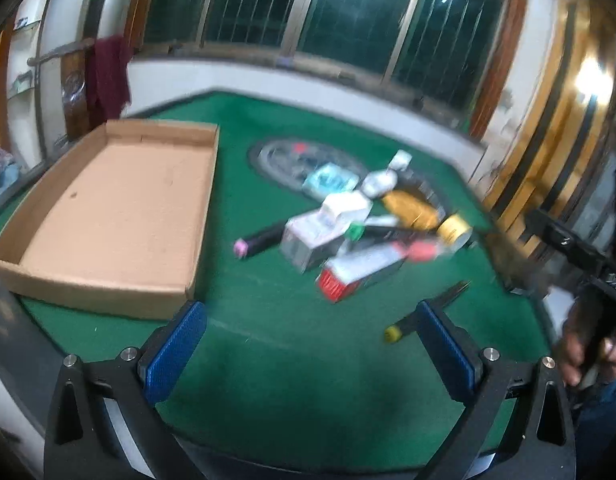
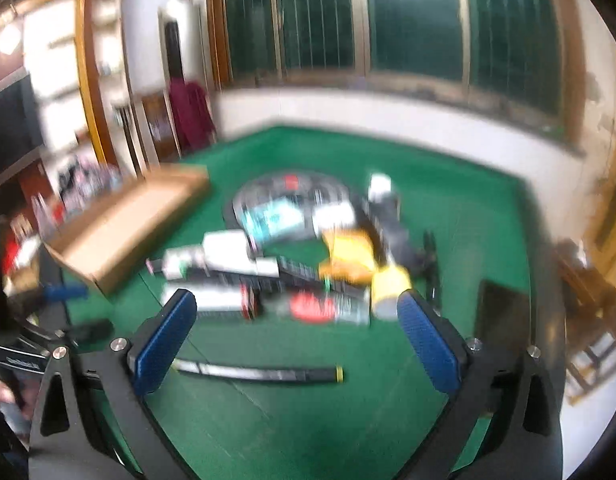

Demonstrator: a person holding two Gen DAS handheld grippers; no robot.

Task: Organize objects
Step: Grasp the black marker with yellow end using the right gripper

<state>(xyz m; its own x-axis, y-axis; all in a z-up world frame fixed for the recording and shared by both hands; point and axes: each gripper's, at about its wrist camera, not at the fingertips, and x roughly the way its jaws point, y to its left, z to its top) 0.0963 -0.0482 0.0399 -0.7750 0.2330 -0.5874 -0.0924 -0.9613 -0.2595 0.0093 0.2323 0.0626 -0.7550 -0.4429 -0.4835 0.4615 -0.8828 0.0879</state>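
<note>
Both fingers sets stood spread, holding nothing: left gripper, right gripper. Bare green desk lay between the left fingers; cardboard tray beyond the left one, cluttered pile ahead. Only the right view showed the whole black pen between its fingers.

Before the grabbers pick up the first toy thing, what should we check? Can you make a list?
1. Cardboard tray has room: ok, nothing inside.
2. Left gripper open and holding nothing: ok.
3. Right gripper open and holding nothing: ok.
4. Easy first pick: ok, black pen with yellow cap lies alone, apart from the pile.
5. Pile items separate: not ok, they overlap.
6. Sharp view: not ok, both blurred.
</note>
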